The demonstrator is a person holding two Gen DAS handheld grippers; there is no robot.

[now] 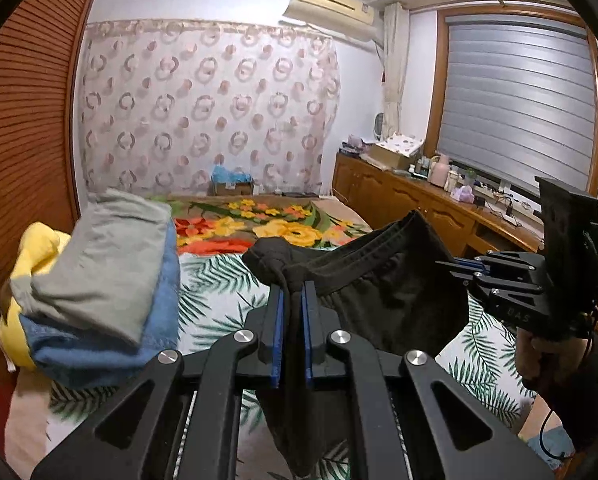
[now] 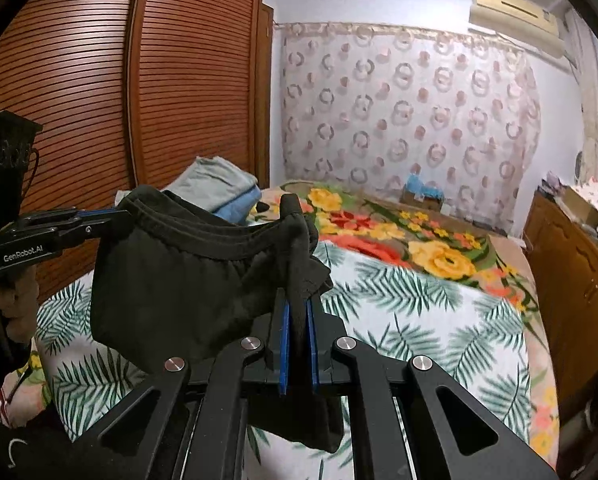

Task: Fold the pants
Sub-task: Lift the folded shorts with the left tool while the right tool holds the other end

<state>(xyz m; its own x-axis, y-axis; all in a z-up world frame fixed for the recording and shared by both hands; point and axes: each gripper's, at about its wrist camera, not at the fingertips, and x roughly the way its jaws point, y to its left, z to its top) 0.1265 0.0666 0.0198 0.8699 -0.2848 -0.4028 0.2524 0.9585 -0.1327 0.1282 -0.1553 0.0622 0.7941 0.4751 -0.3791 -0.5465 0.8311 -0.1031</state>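
Clenched blue-padded fingers (image 1: 278,320) of both the left gripper (image 1: 293,292) and right gripper (image 2: 297,308) pinch the soft black fabric pants (image 1: 379,280) at the waistband, raised above the leaf-print bedsheet (image 2: 399,300); light, limp cloth, probably best held at the waistband corners.

The left gripper (image 1: 293,286) and right gripper (image 2: 297,300) are both clamped on the black fabric pants (image 2: 171,280), held side by side.
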